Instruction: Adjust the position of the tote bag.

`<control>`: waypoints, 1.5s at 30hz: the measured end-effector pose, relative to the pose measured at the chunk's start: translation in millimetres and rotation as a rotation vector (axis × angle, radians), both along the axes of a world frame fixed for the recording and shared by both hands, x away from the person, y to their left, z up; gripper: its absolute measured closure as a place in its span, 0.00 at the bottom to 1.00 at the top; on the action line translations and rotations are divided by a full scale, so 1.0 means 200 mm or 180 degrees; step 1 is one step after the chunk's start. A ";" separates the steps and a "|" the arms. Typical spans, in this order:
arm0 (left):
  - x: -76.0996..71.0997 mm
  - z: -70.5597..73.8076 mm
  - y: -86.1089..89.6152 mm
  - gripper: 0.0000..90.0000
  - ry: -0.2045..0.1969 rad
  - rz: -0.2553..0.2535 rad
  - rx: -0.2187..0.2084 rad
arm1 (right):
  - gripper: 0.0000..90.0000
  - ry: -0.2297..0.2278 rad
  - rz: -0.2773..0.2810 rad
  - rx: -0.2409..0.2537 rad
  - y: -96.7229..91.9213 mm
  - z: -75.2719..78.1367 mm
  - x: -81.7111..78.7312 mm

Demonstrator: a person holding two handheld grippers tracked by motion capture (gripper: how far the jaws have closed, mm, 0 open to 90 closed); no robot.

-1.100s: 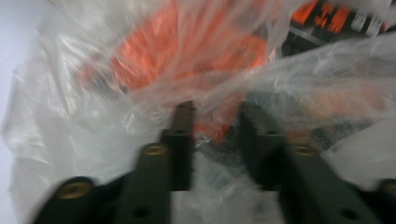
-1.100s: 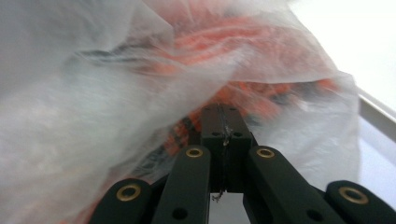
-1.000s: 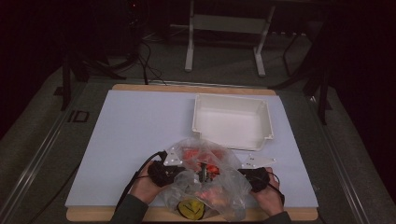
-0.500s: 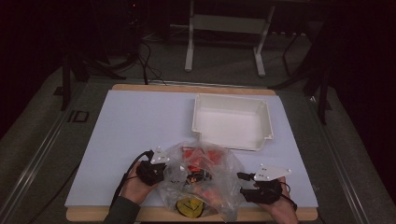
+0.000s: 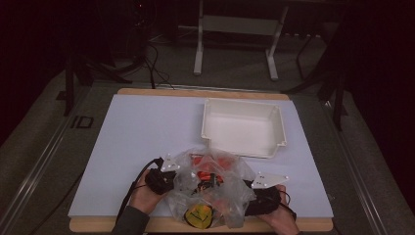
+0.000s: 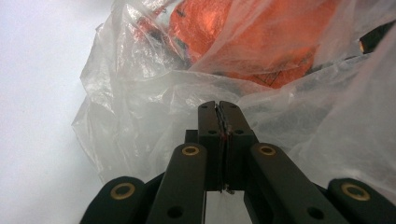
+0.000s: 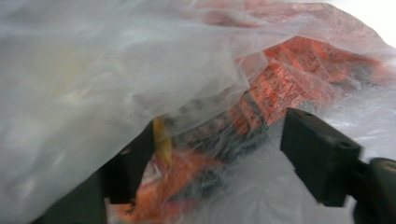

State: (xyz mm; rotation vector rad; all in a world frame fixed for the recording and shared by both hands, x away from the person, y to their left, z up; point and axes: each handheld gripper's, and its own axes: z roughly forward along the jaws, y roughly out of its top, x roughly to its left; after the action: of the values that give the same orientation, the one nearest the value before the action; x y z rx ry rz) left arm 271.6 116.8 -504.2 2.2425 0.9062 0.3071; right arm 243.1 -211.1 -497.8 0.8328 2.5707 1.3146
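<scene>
Pinching a fold of the clear plastic bag [image 6: 154, 107], our left claw [image 6: 218, 106] has its jaws shut on the film, likely to anchor that side. Our right claw [image 7: 219, 154] has just been opening; bag film drapes between its spread jaws, unpressed. We see the bag at the bench's [image 5: 147, 127] near edge, orange packets [image 6: 233, 32] inside, white tray [image 5: 243, 127] beyond, probably their destination.
</scene>
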 end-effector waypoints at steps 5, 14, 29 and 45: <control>0.00 -0.01 0.02 0.99 0.0007 0.0068 -0.0006 | 0.73 0.0090 0.0183 0.0044 0.01 -0.01 0.00; -0.01 -0.02 0.11 0.99 0.0034 0.0273 -0.0084 | 0.99 -0.0032 0.0201 -0.0002 -0.06 0.03 -0.05; -0.05 -0.09 0.33 1.00 0.0113 0.0684 -0.0181 | 1.00 0.0126 0.0030 -0.0135 -0.30 -0.04 -0.12; -0.11 0.00 0.44 0.86 -0.0090 0.0769 -0.0466 | 1.00 0.0174 -0.0098 -0.0078 -0.30 -0.06 -0.06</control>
State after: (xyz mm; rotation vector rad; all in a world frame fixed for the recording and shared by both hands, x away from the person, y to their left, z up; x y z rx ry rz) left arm 248.9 205.1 -504.4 1.9932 1.1493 0.3683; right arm 230.1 -271.9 -510.0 0.9127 2.5989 1.2663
